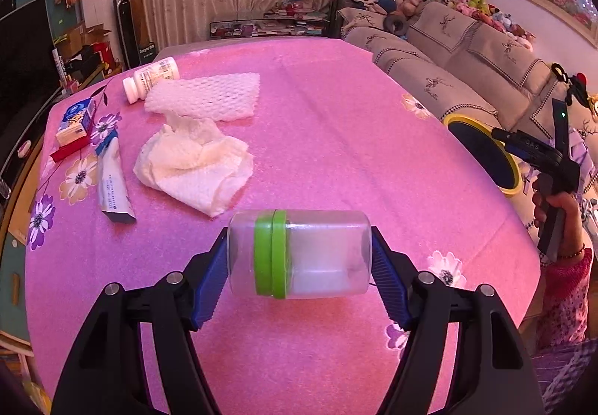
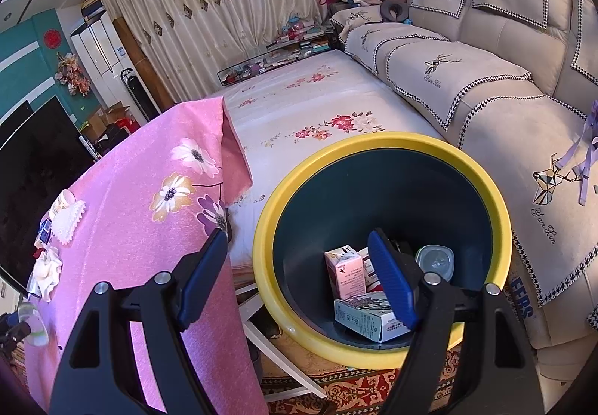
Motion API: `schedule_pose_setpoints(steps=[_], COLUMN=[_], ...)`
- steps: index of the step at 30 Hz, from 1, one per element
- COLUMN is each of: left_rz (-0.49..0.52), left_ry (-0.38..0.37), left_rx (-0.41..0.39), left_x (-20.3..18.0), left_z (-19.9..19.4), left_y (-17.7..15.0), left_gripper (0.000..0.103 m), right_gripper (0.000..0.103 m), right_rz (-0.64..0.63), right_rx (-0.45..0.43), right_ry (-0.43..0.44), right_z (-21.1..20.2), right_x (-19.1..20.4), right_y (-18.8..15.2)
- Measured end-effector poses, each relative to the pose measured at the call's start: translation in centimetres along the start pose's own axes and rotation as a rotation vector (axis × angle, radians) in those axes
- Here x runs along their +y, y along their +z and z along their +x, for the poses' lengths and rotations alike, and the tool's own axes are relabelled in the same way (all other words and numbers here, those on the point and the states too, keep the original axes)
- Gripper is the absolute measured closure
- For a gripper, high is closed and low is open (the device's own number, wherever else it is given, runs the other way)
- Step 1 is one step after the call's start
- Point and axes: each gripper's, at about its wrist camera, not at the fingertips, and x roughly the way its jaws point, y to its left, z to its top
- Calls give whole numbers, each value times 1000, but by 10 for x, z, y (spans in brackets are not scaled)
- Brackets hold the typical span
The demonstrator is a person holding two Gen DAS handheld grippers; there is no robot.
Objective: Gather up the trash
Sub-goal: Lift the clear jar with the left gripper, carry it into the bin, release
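Note:
My left gripper (image 1: 299, 258) is shut on a clear plastic jar with a green band (image 1: 299, 254), held sideways just above the pink tablecloth (image 1: 336, 123). On the cloth lie a crumpled paper towel (image 1: 194, 168), a white foam net (image 1: 209, 97), a white pill bottle (image 1: 151, 78), a tube (image 1: 112, 183) and a small blue-and-white carton (image 1: 76, 119). My right gripper (image 2: 299, 276) is open and empty, above the rim of the yellow-rimmed dark bin (image 2: 486, 183), which holds a pink carton (image 2: 345, 273), a teal box (image 2: 368, 317) and a clear container (image 2: 435, 261).
The bin (image 1: 482, 153) stands off the table's right edge, beside a beige sofa (image 2: 486, 86). The right gripper and hand (image 1: 553, 168) show in the left wrist view. A white floral cover (image 2: 299, 116) lies beyond the table. A television (image 2: 33, 160) stands on the left.

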Motion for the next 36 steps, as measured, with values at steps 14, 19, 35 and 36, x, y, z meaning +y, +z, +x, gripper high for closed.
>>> schedule_pose_setpoints(steps=[14,19,35,36], left_rz=[204,267,343,341], left_ry=[-182,-247,-309,-302], left_rx=[-35,-45,183,202], left_x=[-120,-174,-334,-338], left_z=[42,66,216,223], left_y=[62,94,150,150], left_gripper=[33,33,33,33], right_gripper=[30,30,29,29], right_rz=[26,49,83,86], right_rx=[-55,-73,-100,-101], right_ry=[-24,-48,-79,-85], right_z=[-29,-39,-52,-53], right_x=[-30,-54,-95,-97], right_y=[5,5,7,7])
